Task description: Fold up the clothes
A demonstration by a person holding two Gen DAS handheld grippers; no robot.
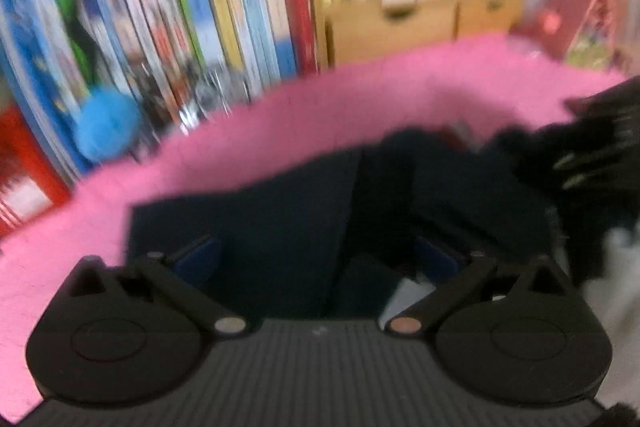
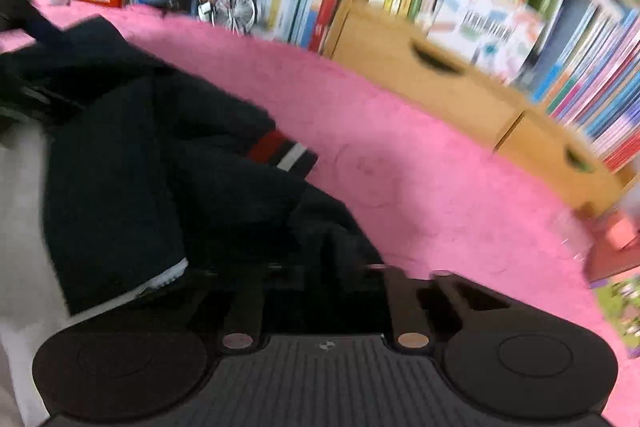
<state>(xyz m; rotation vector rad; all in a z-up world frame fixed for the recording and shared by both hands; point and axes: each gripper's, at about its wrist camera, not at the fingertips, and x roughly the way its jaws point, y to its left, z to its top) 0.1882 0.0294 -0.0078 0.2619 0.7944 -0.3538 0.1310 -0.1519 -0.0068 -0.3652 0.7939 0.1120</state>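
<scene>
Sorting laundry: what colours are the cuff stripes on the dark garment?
Red and white stripes on the navy garment; clearest in right wrist view.

The left gripper (image 1: 316, 255), a black two-finger tool with blue-padded fingers (image 1: 198, 257), points steeply downward. Its jaws stand wide apart, the pads well to either side with clear space between them, pressing on nothing.

The right gripper (image 2: 320, 275), of the same black build with a ribbed grey body, also tilts steeply down. Its link arms run nearly parallel and its jaws are drawn close together; the fingertips are lost in dark blur ahead of the linkage, so what lies between them cannot be told.
</scene>
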